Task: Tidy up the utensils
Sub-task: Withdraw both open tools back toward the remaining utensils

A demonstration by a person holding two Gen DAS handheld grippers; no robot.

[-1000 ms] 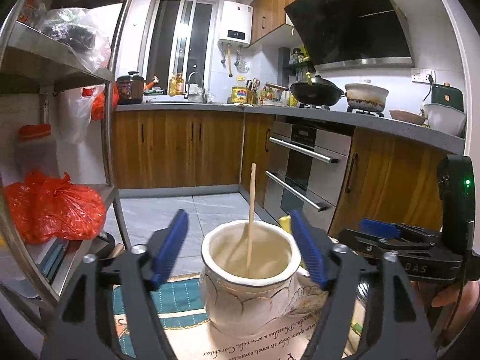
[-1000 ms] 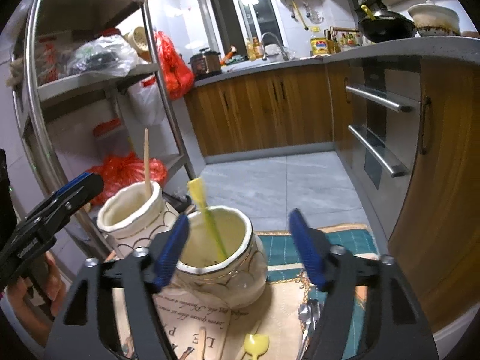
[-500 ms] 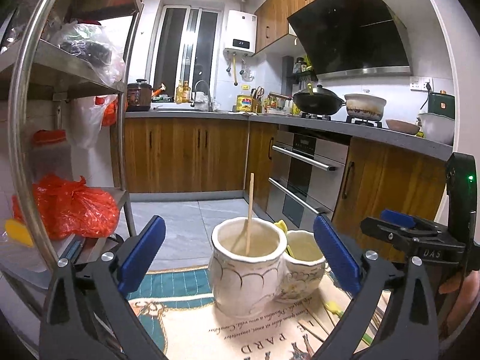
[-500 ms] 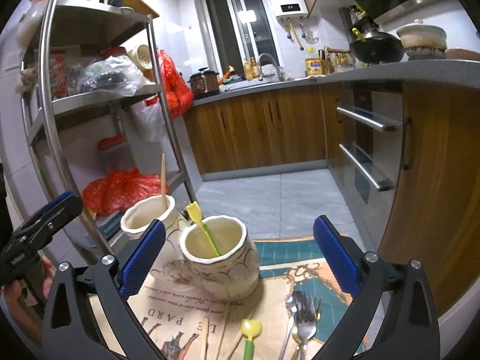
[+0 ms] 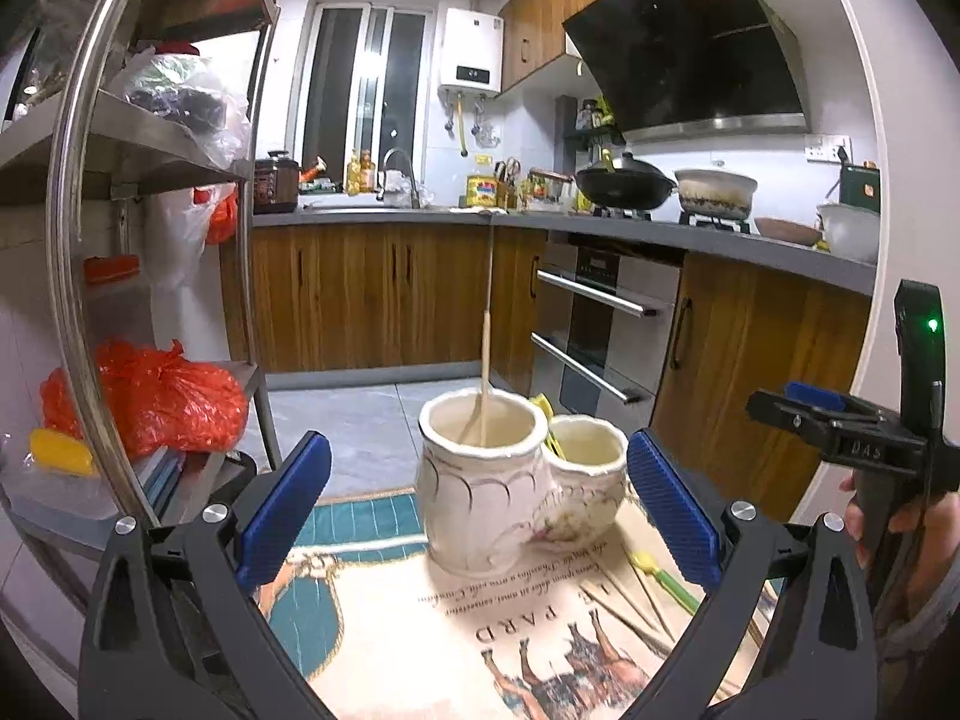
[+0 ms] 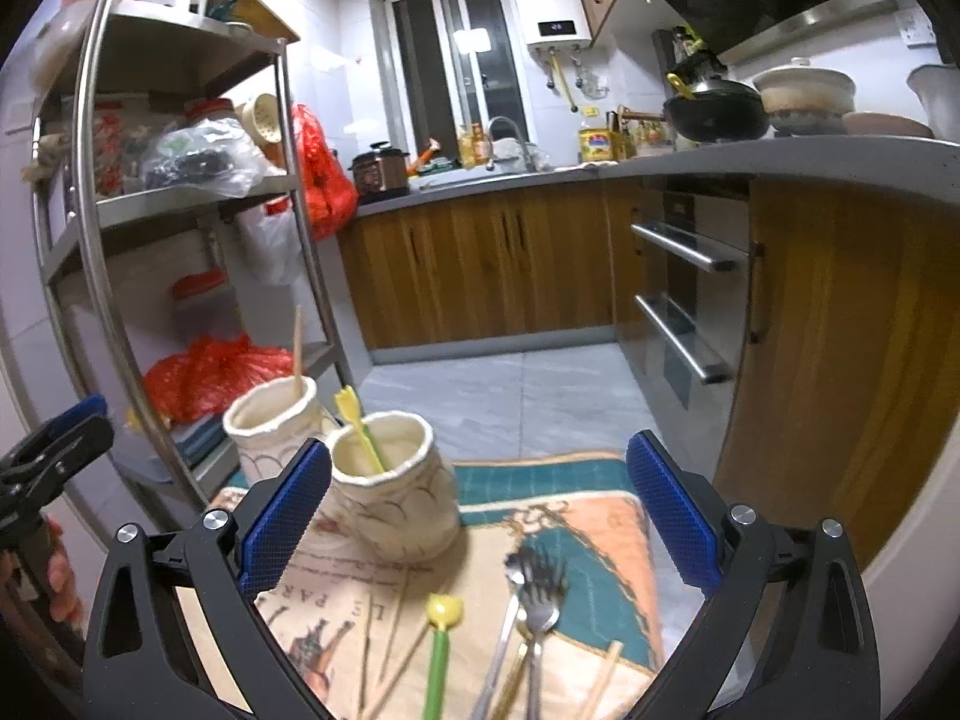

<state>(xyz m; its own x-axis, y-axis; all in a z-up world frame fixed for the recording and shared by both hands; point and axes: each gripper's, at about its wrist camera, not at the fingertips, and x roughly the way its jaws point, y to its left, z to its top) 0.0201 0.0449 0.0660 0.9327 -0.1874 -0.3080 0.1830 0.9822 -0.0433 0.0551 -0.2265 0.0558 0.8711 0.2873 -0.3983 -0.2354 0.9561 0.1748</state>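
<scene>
Two cream ceramic pots stand side by side on a printed cloth (image 5: 390, 618). The left pot (image 5: 480, 492) holds one wooden chopstick (image 5: 485, 372); the right pot (image 6: 396, 498) holds a yellow-green utensil (image 6: 363, 438). My left gripper (image 5: 477, 516) is open, back from the pots, with nothing between its fingers. My right gripper (image 6: 477, 516) is open too and holds nothing. Below it on the cloth lie a yellow-headed green utensil (image 6: 441, 636), metal forks and spoons (image 6: 534, 594) and loose chopsticks (image 6: 396, 672). The right gripper (image 5: 840, 438) also shows at the left wrist view's right edge.
A steel shelf rack (image 6: 108, 300) with red bags (image 5: 156, 402) stands close on the left. Wooden cabinets and an oven (image 5: 600, 324) run along the right. Grey tiled floor (image 6: 516, 384) lies beyond the cloth's far edge.
Both grippers went from close around their pots to fully open and pulled back, so the pots now look smaller and farther. The utensils on the cloth have come into the right wrist view.
</scene>
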